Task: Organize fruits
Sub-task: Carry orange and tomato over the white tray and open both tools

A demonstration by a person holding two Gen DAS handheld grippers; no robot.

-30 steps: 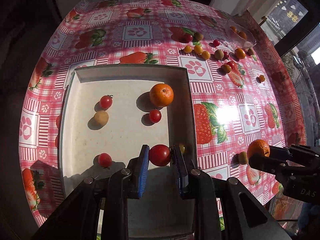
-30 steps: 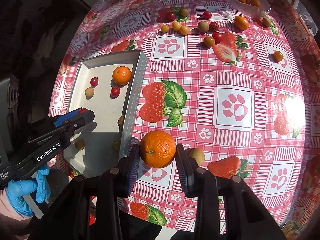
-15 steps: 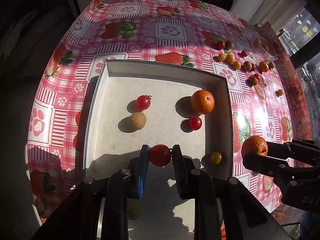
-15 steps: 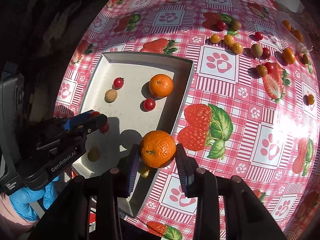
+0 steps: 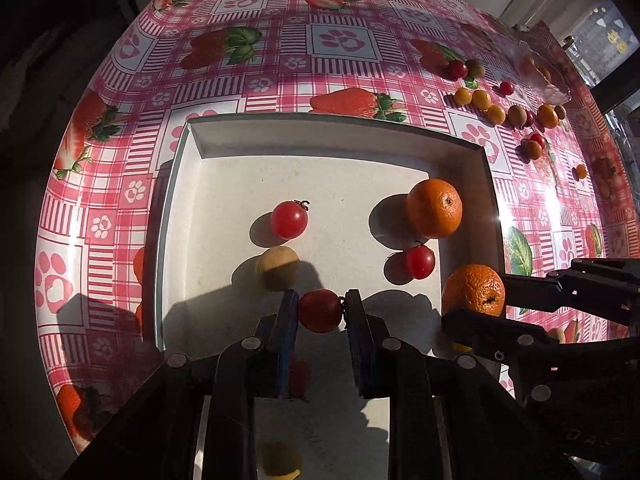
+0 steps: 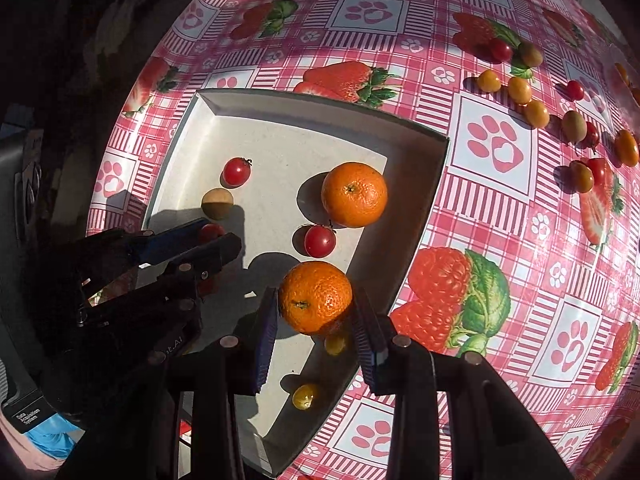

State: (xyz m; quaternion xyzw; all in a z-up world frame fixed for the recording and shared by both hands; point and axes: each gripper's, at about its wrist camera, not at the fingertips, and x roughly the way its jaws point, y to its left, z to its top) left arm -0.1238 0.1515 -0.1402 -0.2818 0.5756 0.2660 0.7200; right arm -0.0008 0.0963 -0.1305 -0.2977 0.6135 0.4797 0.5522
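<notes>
A white rectangular tray [image 5: 491, 184] [image 6: 424, 184] lies on the strawberry-print cloth. My left gripper [image 5: 321, 311] is shut on a red cherry tomato [image 5: 320, 310] above the tray's near half; it shows in the right wrist view [image 6: 212, 240] at the left. My right gripper [image 6: 316, 304] is shut on an orange mandarin [image 6: 316, 297] [image 5: 474, 289] over the tray's right side. In the tray lie another mandarin [image 5: 434, 209] [image 6: 354, 193], two cherry tomatoes [image 5: 289, 219] [image 5: 419, 261], a tan round fruit [image 5: 277, 267] and small yellow fruits [image 6: 305, 396].
Several small yellow, red and greenish fruits [image 5: 495, 114] [image 6: 537, 113] lie scattered on the cloth at the far right, beside a clear dish [image 5: 540, 76]. A blue-gloved hand [image 6: 48, 436] holds the left gripper. The table's edge curves round at left and near side.
Both grippers have moved in over the tray and lower, each keeping its fruit. The right gripper with the mandarin came from the cloth beside the tray to above the tray's right side.
</notes>
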